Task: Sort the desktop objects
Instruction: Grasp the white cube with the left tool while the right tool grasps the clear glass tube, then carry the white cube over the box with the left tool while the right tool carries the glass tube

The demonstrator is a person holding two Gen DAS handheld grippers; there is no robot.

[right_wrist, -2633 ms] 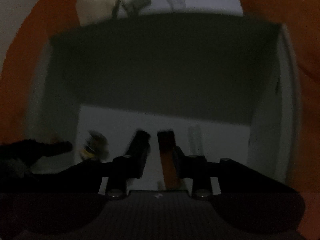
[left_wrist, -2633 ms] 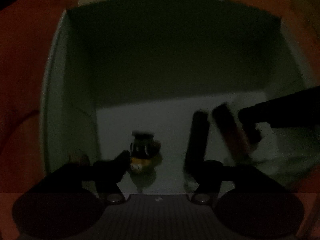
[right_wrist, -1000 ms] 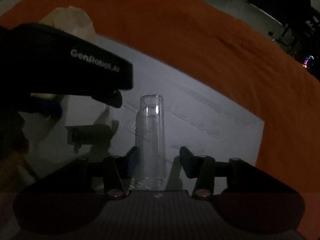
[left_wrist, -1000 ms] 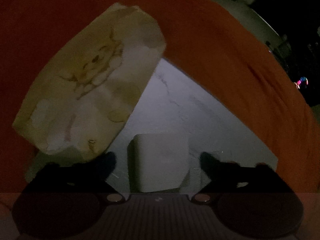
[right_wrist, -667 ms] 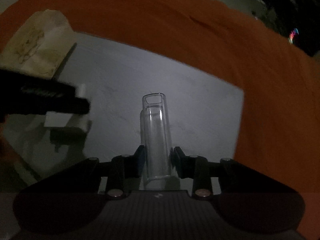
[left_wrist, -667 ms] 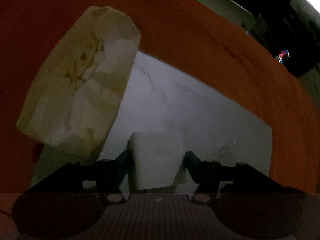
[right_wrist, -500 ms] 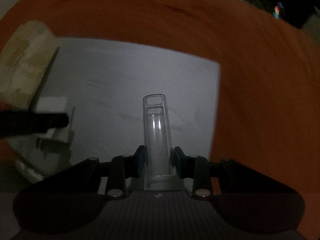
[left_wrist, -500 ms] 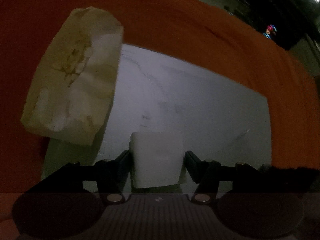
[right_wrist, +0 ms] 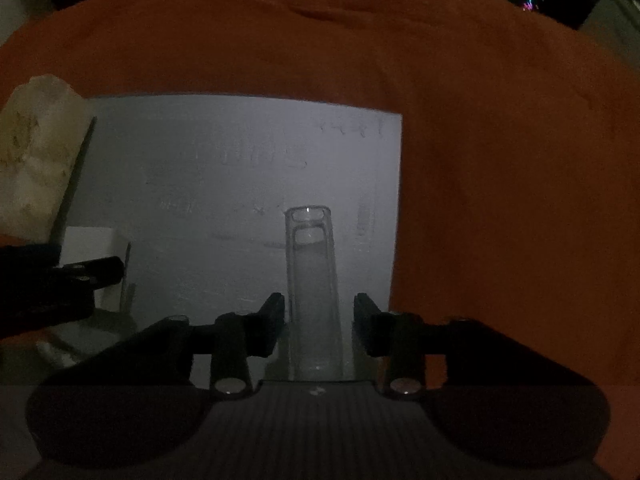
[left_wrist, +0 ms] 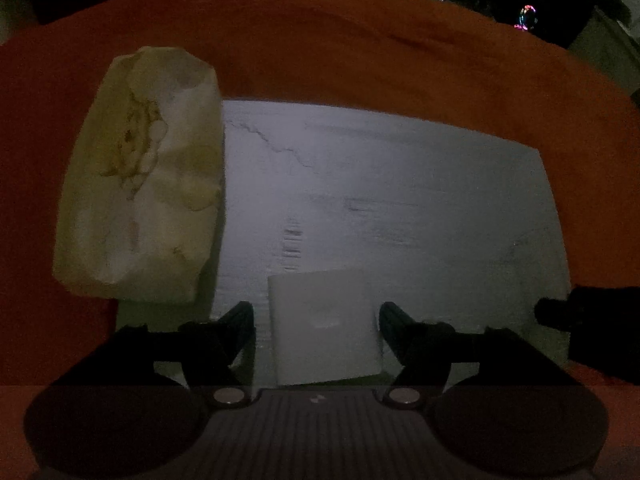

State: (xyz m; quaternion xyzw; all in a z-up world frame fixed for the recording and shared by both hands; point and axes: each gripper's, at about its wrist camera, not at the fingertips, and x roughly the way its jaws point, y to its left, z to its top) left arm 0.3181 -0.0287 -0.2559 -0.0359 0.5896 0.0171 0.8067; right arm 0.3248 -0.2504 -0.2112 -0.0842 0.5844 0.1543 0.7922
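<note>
Your left gripper [left_wrist: 316,328] points steeply down at the white board [left_wrist: 400,184] that lies on the orange cloth [left_wrist: 360,48] over the bench. Its jaws are opening, and the white block [left_wrist: 324,328] sits between them with a clear gap on each side, so neither pad presses it. The block rests on the near part of the board. Just beside the board's left edge lies the pale printed tissue pack [left_wrist: 144,180], partly on the cloth.

Your right gripper [right_wrist: 318,322] also points down at the board [right_wrist: 240,160], near its right edge. Its jaws are opening too. The clear plastic tube [right_wrist: 314,280] lies on the board between them, running away from the camera, and there is a narrow gap between it and each pad.

From the right wrist view, the white block [right_wrist: 90,240] sits at the board's left side with the left gripper's dark finger [right_wrist: 92,270] across it, and the tissue pack [right_wrist: 36,156] is just beyond it at the board's far left corner.
</note>
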